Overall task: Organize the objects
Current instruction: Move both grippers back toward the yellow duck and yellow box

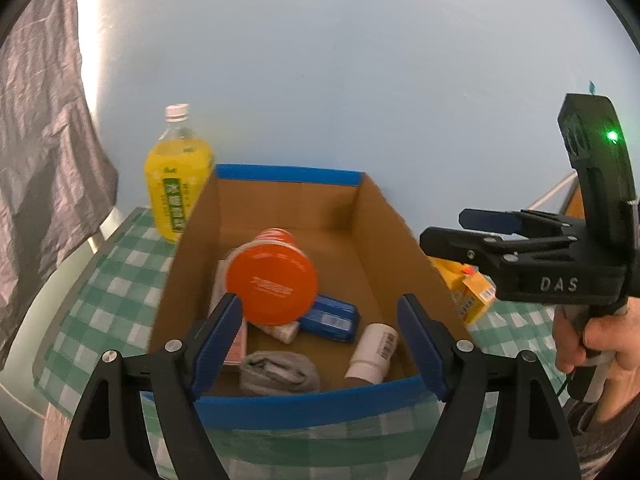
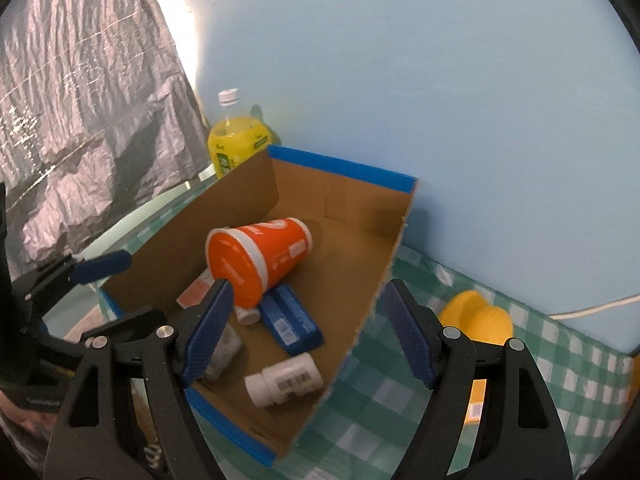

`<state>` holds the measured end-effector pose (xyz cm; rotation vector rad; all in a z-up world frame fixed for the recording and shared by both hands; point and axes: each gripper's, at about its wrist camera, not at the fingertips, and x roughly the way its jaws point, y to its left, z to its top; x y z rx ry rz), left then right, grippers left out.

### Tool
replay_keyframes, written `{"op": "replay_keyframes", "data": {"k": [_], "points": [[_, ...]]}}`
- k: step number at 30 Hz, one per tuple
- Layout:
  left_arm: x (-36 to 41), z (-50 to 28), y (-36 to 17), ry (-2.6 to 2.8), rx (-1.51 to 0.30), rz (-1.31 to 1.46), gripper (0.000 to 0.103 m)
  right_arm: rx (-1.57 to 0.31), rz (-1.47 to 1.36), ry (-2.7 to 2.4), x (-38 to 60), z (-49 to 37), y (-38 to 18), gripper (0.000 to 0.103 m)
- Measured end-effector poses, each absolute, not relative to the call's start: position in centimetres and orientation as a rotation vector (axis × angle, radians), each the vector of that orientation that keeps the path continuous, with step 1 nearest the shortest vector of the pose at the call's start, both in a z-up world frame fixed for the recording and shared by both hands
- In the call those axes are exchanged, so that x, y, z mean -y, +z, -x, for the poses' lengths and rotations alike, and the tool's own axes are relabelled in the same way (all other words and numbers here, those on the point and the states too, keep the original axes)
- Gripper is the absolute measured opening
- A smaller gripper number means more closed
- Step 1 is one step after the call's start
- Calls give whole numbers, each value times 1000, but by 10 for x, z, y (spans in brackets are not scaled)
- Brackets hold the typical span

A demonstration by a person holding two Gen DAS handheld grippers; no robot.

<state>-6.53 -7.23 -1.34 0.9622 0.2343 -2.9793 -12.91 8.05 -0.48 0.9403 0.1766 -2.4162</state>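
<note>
A cardboard box [image 1: 200, 236] with blue-taped rims stands on the green checked cloth. Inside lie an orange cup [image 1: 272, 284] on its side, a blue packet [image 1: 330, 318], a white bottle [image 1: 372, 354], a grey rolled sock [image 1: 280, 372] and a red-white pack [image 1: 236, 344]. My left gripper [image 1: 320, 344] is open and empty above the box's near rim. My right gripper [image 2: 308, 332] is open and empty over the box's right wall; it also shows in the left wrist view [image 1: 452, 232]. The box [image 2: 248, 184], cup [image 2: 256, 260], blue packet [image 2: 290, 320] and white bottle [image 2: 284, 378] show in the right wrist view.
A yellow drink bottle [image 1: 178, 176] stands behind the box's left corner by the blue wall, also in the right wrist view [image 2: 236, 140]. A yellow package [image 1: 468, 292] lies right of the box, a yellow object [image 2: 476, 316] in the right view. A grey curtain [image 1: 44, 140] hangs left.
</note>
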Motion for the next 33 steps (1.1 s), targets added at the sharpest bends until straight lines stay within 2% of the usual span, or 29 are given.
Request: {"op": "replay_keyframes", "data": {"k": [18, 33], "points": [[-4, 87, -6, -3111, -112, -1018, 84, -90, -1029, -2558, -177, 134, -18, 77], [-70, 105, -13, -3210, -12, -1104, 84, -23, -1201, -2631, -241, 145, -62, 77]]}}
